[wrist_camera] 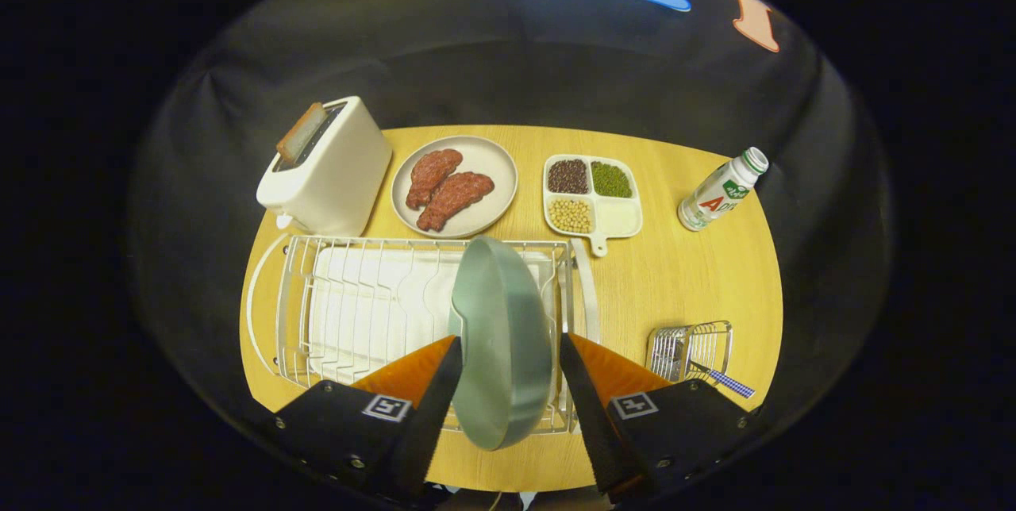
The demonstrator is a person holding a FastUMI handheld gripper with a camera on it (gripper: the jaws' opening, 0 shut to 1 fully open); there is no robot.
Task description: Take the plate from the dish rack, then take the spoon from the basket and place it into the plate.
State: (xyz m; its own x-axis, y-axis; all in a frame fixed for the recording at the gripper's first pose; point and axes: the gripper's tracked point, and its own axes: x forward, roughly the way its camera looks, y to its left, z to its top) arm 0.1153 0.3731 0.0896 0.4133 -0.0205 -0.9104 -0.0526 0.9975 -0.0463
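Observation:
A pale green plate stands on edge at the right end of the white wire dish rack. My gripper is open, with the plate between its fingers. The left finger lies close against the plate's rim, and a narrow gap shows beside the right finger. To the right of the rack stands a small wire basket. From it sticks the spoon, its blue checked handle pointing toward me.
Beyond the rack stand a white toaster with toast in it, a plate of meat and a divided dish of beans. A bottle lies at the far right. Bare wooden table lies between rack and basket.

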